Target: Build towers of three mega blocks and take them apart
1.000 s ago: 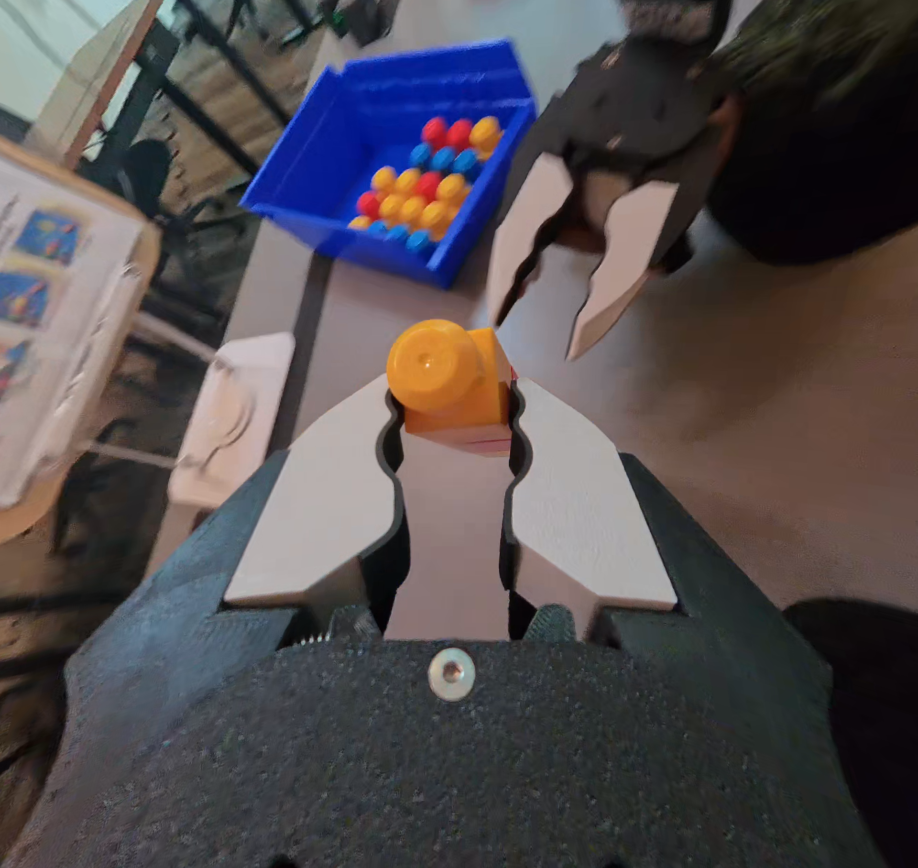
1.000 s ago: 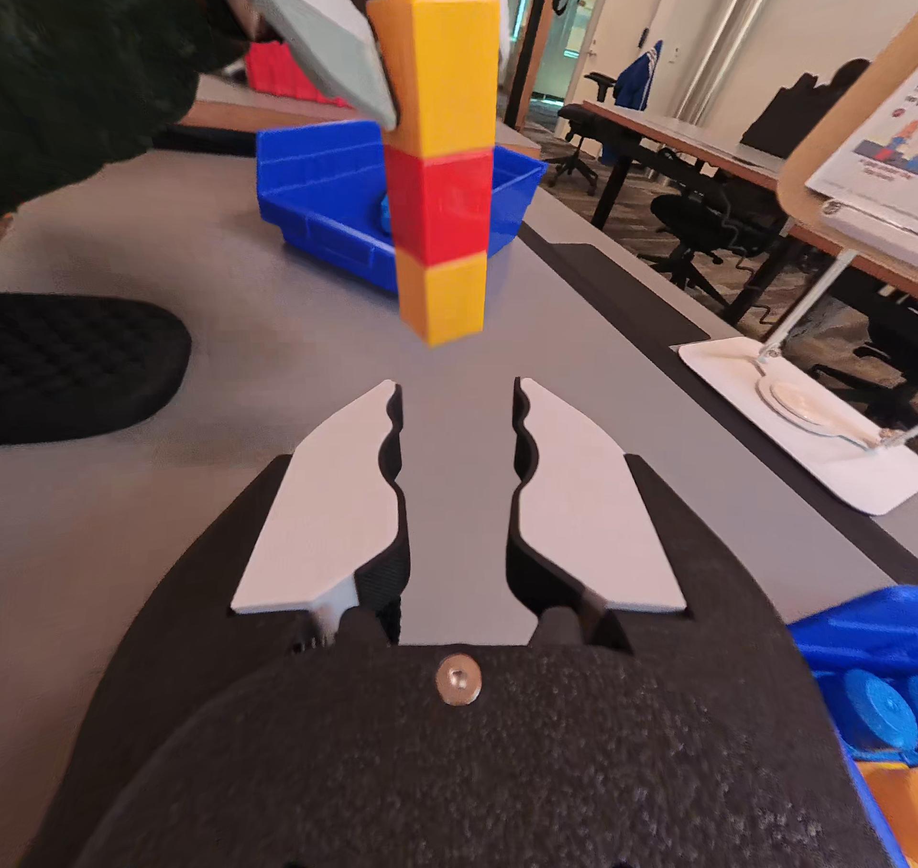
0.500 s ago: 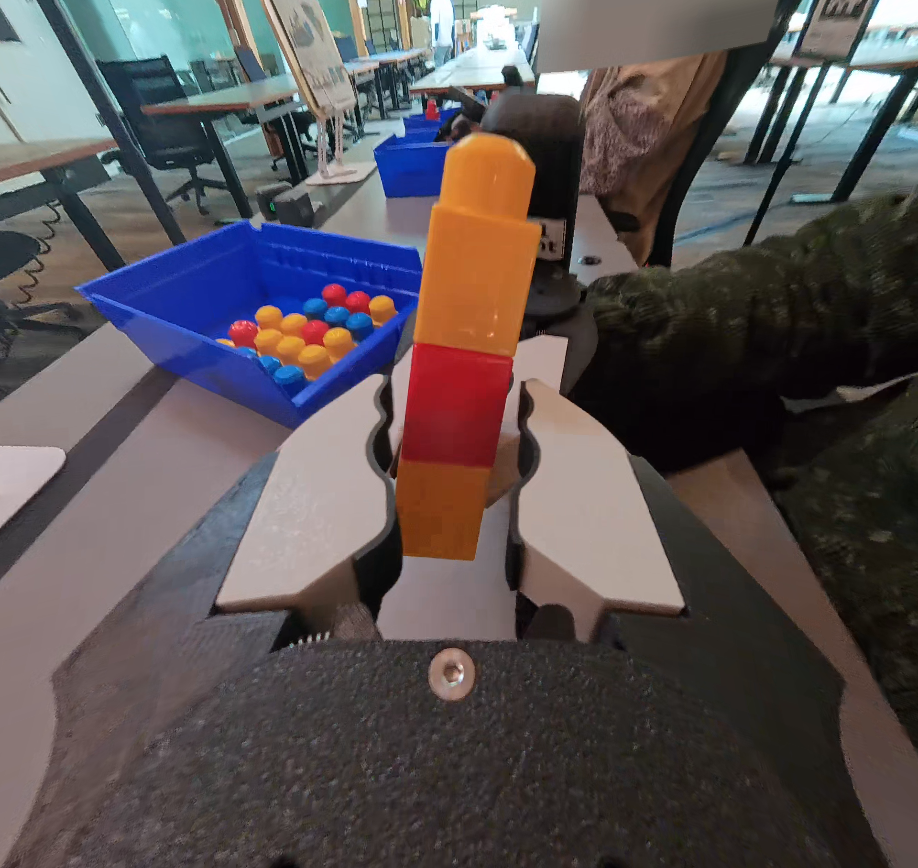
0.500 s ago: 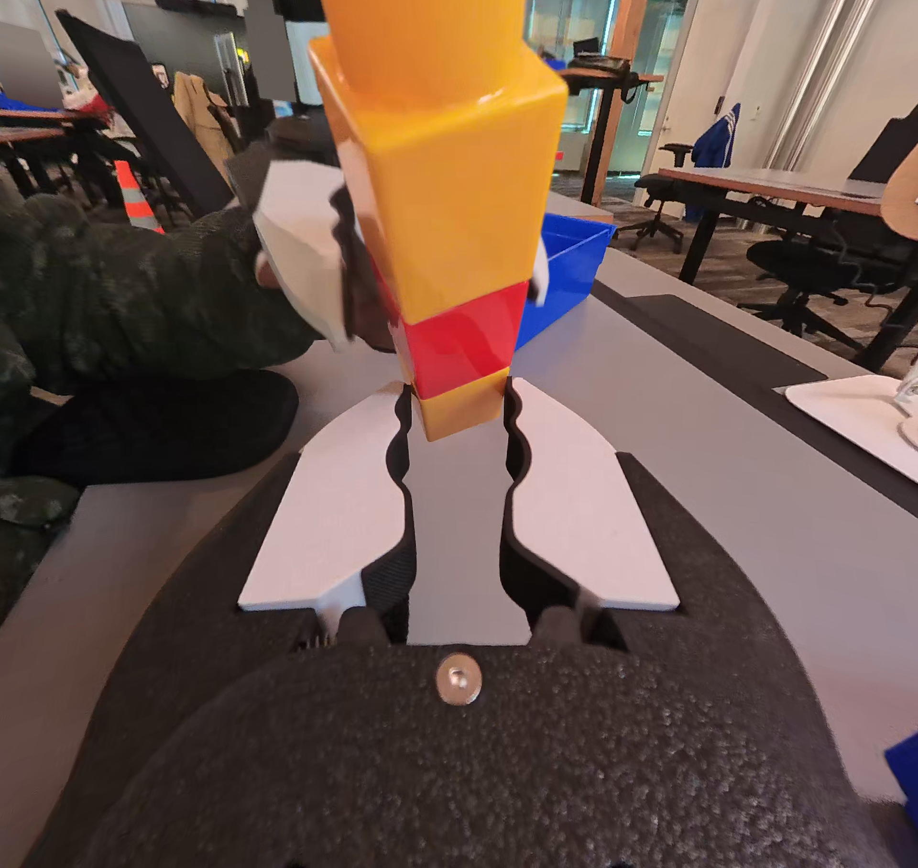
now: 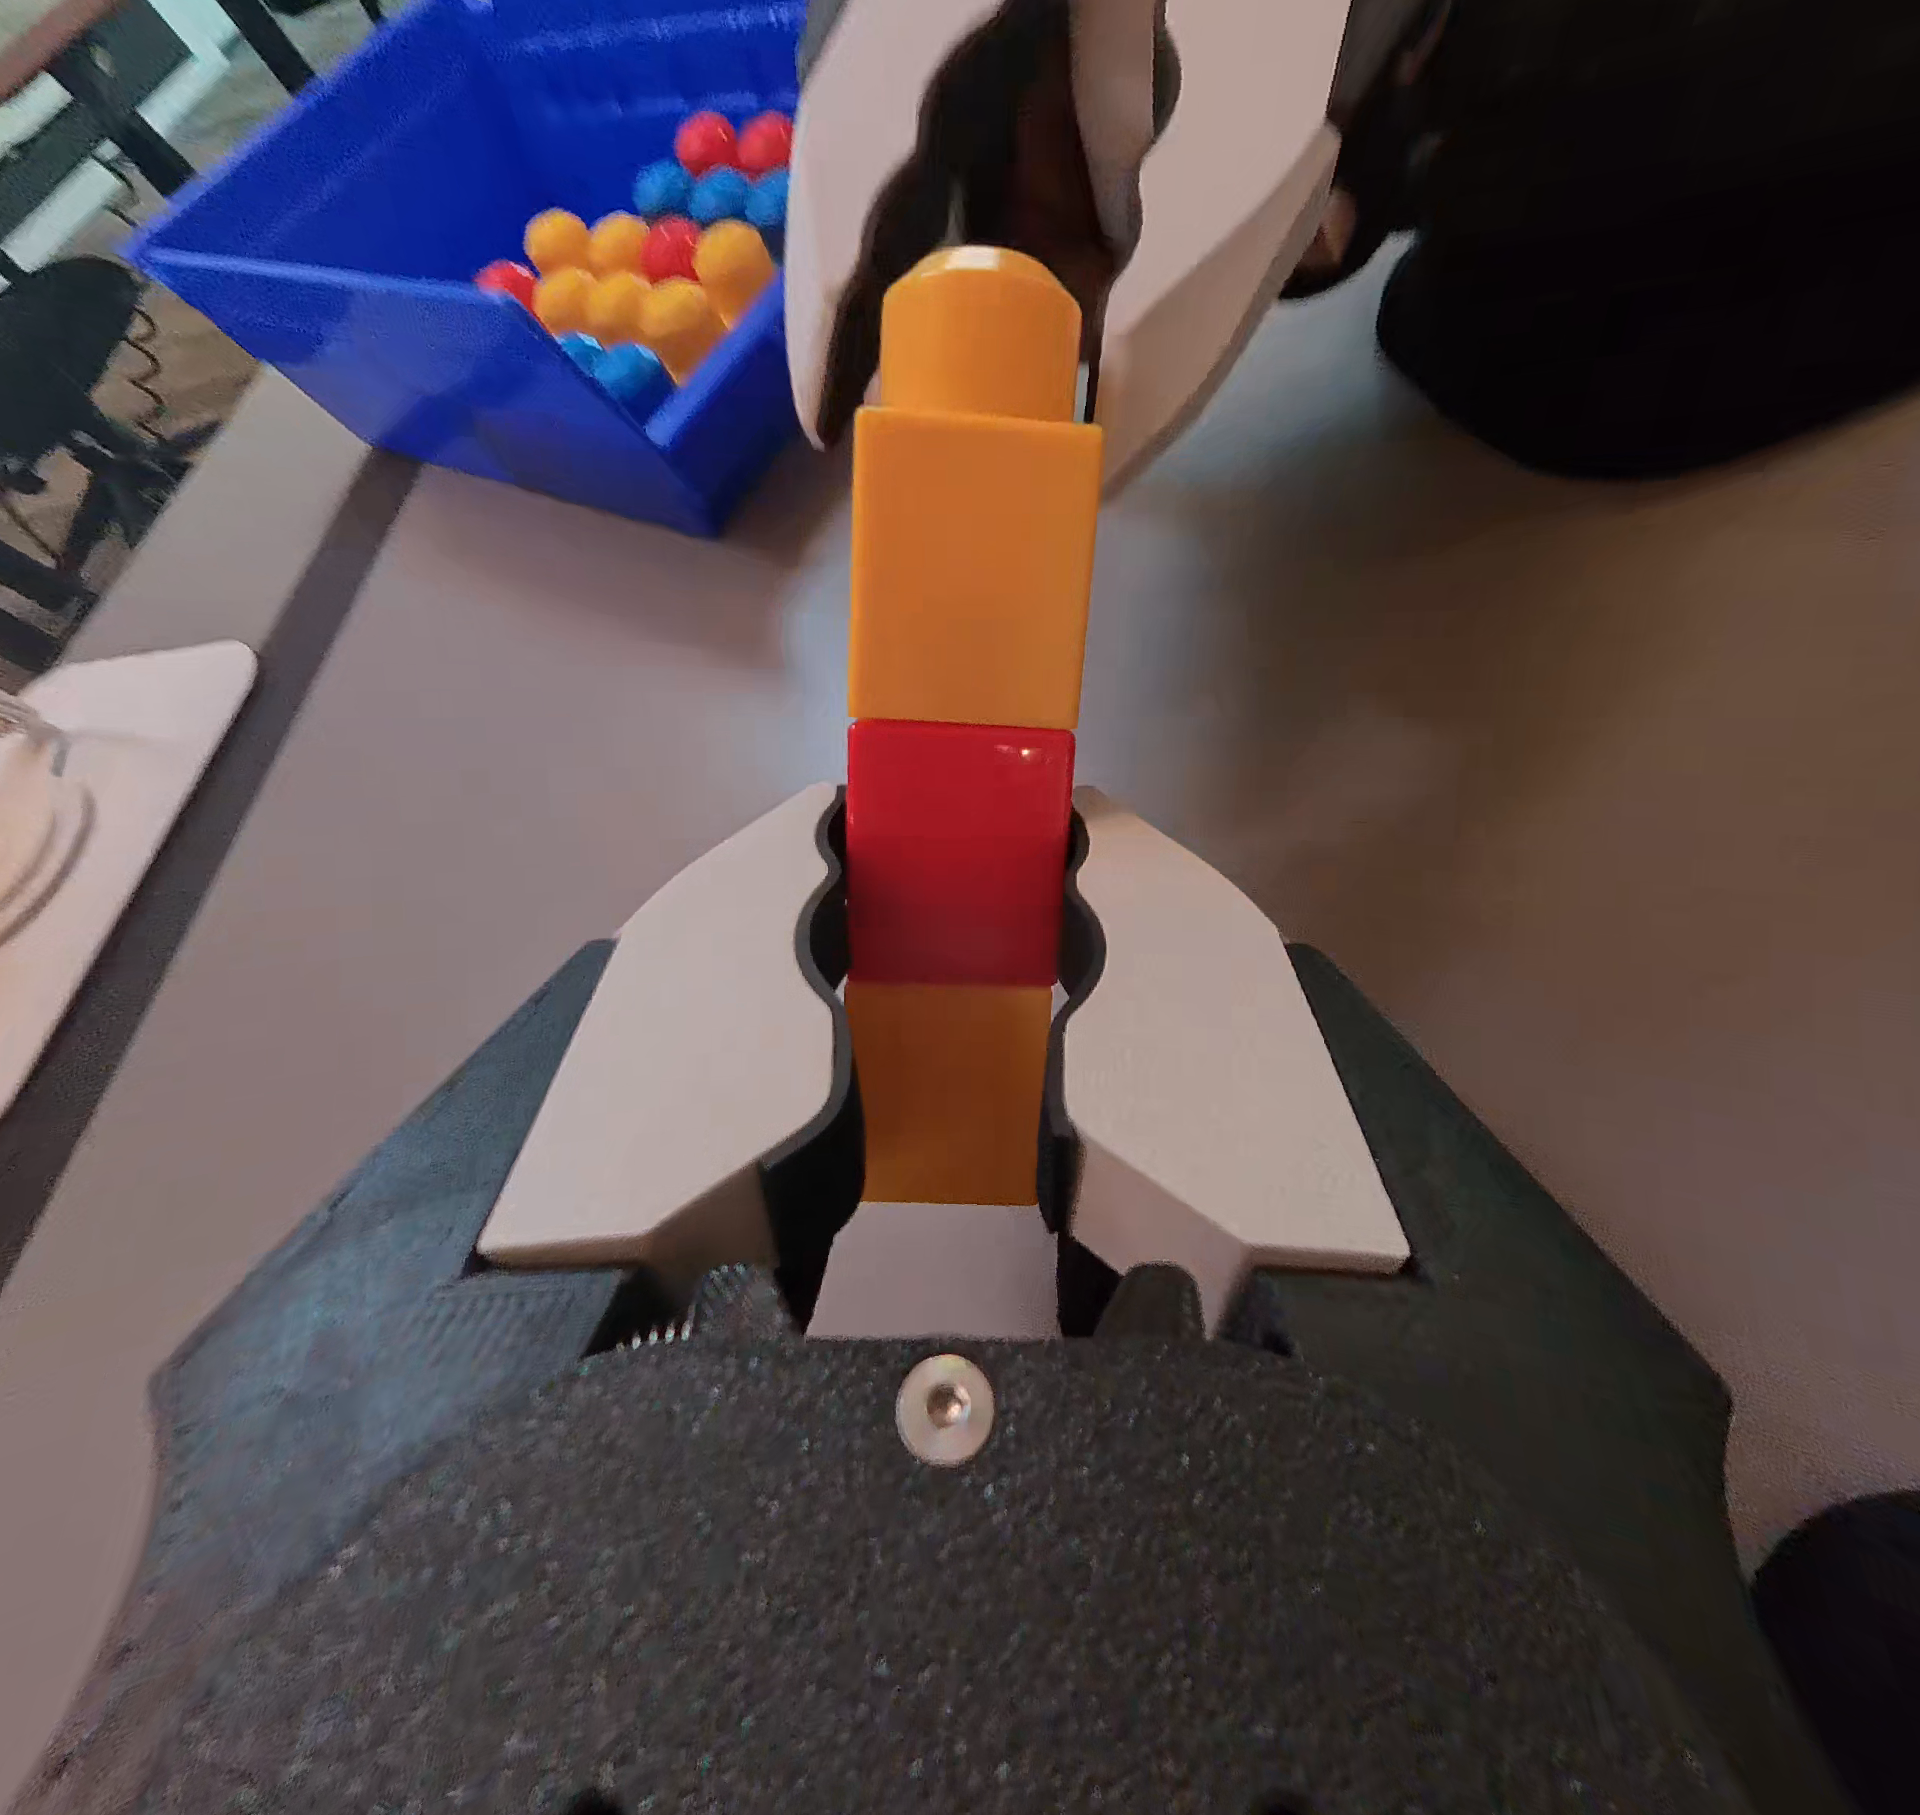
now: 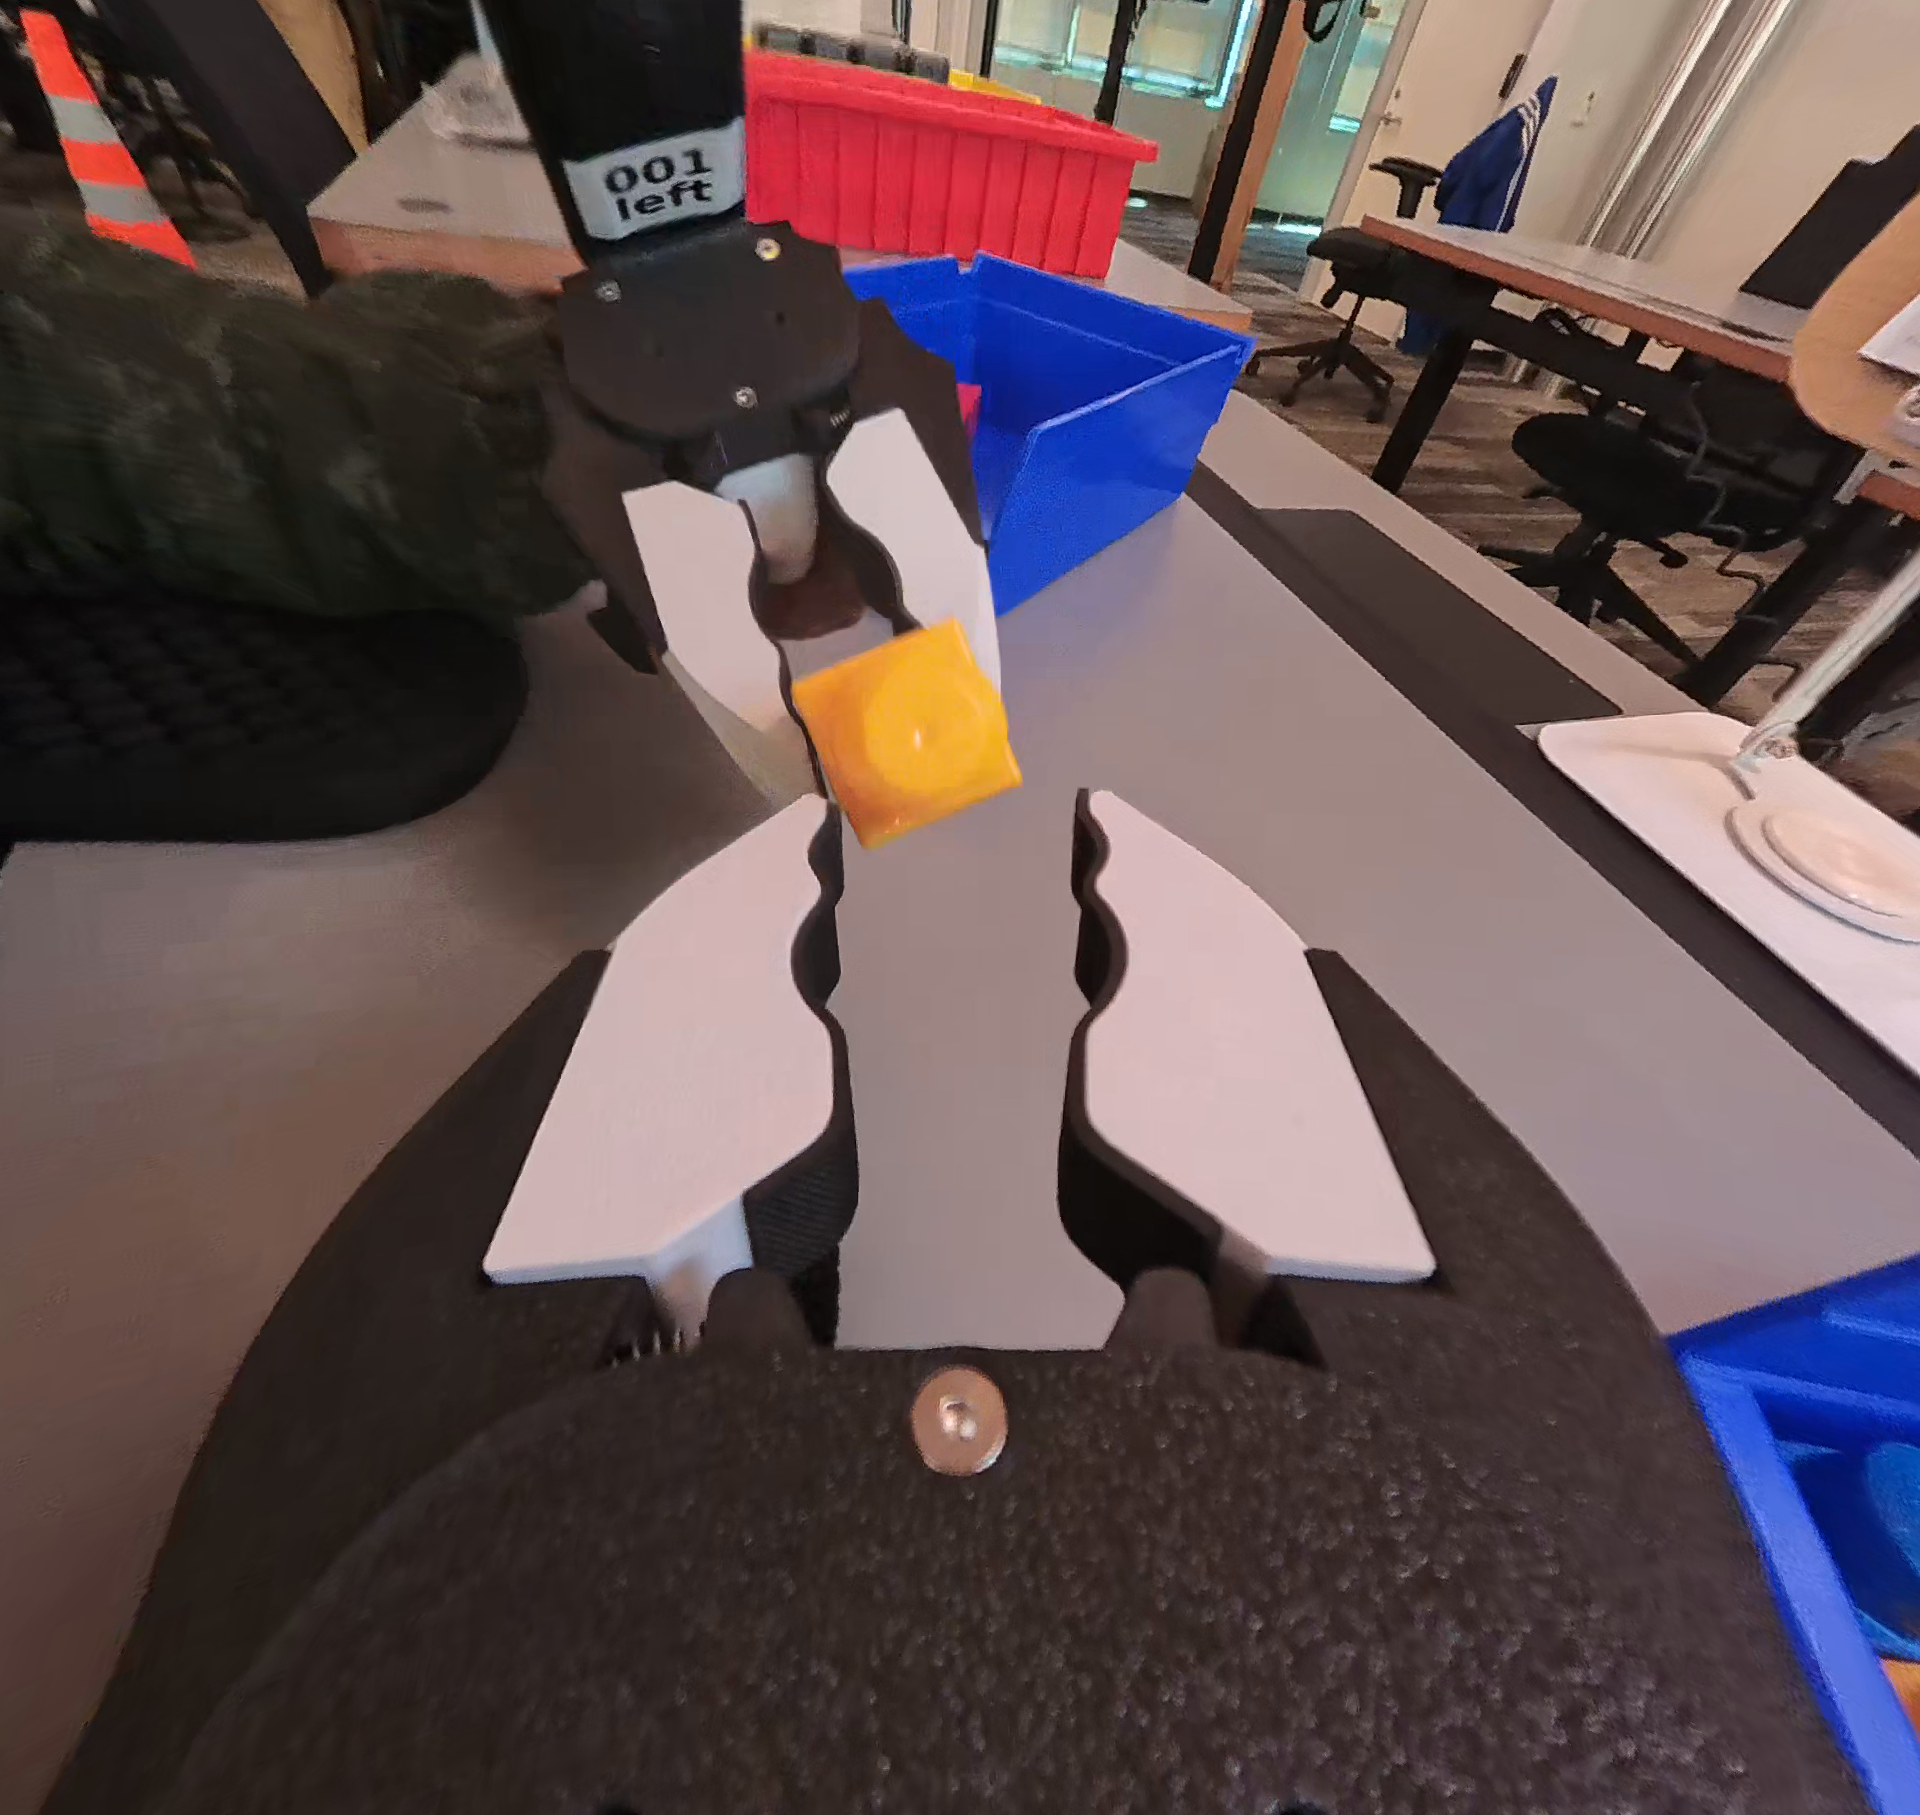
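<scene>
On the grey counter (image 5: 1455,726), upper left of the left wrist frame, sat a blue bin (image 5: 436,238) holding red, blue and orange blocks (image 5: 644,269). Left hand-held gripper (image 5: 954,835), lower centre of frame, was clamped on the tower (image 5: 966,726): orange block (image 5: 951,1090) nearest the camera, red block (image 5: 956,861) between the fingertips, orange top block (image 5: 971,570) pointing away. Right hand-held gripper (image 5: 961,415), top centre, was parted, fingers either side of the top block's stud (image 5: 977,331). Right wrist frame: right hand-held gripper (image 6: 951,809) stood apart with nothing between its fingers, tower's stud end (image 6: 909,742) just beyond the tips, centre of frame.
</scene>
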